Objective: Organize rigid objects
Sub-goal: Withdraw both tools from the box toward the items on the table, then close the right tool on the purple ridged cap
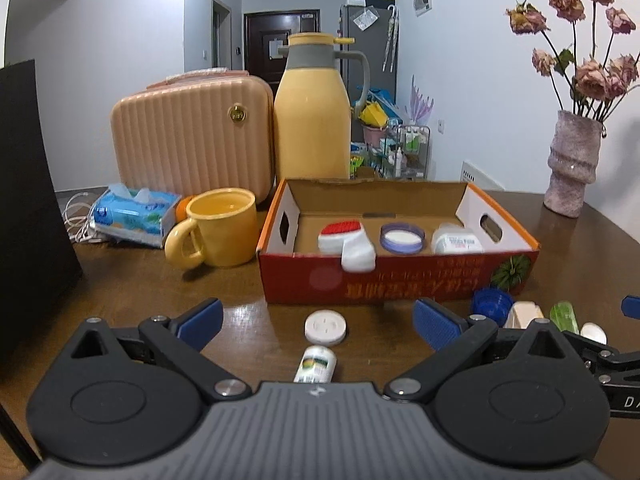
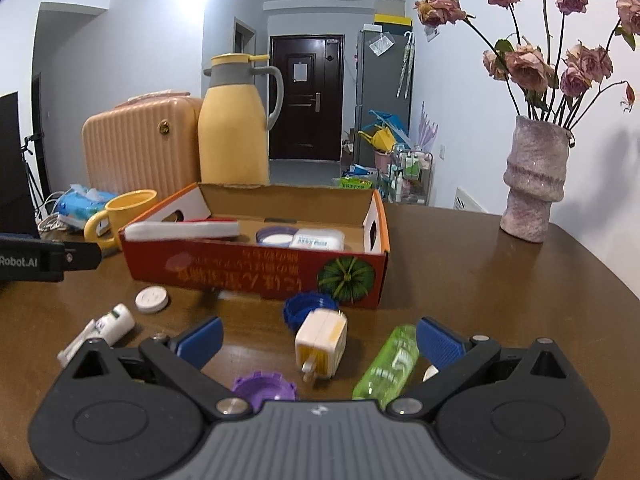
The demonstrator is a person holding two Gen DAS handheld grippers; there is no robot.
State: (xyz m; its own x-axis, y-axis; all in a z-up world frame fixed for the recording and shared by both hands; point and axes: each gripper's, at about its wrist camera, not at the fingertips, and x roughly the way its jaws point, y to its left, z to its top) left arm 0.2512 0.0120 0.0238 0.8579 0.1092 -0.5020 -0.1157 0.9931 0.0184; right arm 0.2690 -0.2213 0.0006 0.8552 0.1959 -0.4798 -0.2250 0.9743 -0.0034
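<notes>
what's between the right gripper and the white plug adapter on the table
Nothing visible. The right gripper is open, and the white plug adapter lies on bare table between its fingers. The green bottle lies close to the right finger, and a purple cap sits nearer the camera.

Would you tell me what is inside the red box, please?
The red box holds a brush, a round purple lid and a white container; its near wall hides some floor.

left wrist: low, faces box [image 1: 396,276] | right wrist: same box [image 2: 256,272], from right
</notes>
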